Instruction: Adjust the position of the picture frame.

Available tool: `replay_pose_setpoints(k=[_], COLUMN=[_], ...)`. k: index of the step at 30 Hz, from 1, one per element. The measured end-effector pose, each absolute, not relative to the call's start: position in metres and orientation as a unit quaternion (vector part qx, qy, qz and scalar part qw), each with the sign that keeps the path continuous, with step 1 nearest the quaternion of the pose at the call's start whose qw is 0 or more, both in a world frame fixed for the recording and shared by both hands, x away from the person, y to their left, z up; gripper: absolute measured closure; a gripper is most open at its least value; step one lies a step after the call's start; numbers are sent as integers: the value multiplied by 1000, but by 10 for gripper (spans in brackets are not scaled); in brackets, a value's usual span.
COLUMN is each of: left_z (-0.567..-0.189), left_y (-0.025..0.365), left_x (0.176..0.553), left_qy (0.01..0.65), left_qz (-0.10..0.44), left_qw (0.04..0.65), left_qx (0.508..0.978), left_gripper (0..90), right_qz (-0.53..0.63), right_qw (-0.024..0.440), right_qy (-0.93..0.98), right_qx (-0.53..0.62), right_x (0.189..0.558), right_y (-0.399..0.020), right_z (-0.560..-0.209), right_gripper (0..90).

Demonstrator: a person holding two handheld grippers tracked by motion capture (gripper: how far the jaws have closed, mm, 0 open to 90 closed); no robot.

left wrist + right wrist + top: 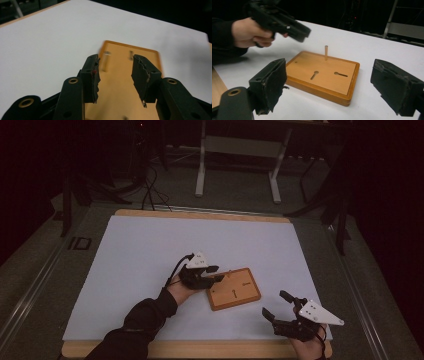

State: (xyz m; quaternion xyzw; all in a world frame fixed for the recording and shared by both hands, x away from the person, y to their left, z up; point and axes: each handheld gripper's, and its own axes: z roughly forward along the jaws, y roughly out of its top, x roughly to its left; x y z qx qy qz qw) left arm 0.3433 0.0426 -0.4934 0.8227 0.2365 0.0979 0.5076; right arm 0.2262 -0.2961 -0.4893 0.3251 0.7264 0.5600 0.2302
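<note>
two grippers work at the wooden board [234,288], near the white mat's [150,250] front edge. left gripper [216,275]: jaws parted above the board, nothing between them. right gripper [280,306]: wide open, empty. right gripper view shows an upright peg [326,52] (blurred in left gripper view).

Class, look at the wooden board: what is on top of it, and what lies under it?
On the wooden board one thin peg stands upright near its far edge, with two keyhole slots cut in. Under it lies the white mat; beneath the board is hidden.
</note>
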Motion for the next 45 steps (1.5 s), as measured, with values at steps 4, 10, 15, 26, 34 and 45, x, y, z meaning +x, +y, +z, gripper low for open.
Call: replay_pose_setpoints(k=[4, 10, 15, 26, 34, 45], left_z=[-492, -504, -519, -535, -536, -536], left_y=[42, 31, 20, 23, 25, 31], left_x=[322, 293, 279, 285, 290, 298], left_qy=[228, 192, 173, 184, 195, 210], left_qz=[80, 35, 28, 46, 47, 54], left_qw=[511, 481, 442, 392, 396, 395], left_qx=[825, 855, 879, 900, 896, 893], left_gripper=[632, 871, 899, 900, 900, 900], right_qz=[561, 565, 563, 562, 565, 563], right_qw=[228, 227, 242, 222, 219, 227], right_qy=[725, 717, 713, 716, 715, 719], right_qx=[328, 338, 341, 349, 348, 338], right_x=[226, 226, 225, 229, 229, 227], right_y=[-296, -299, -301, -301, -301, -300], right_z=[-489, -488, -487, -490, -491, -490], right_gripper=[143, 135, 123, 117, 119, 137])
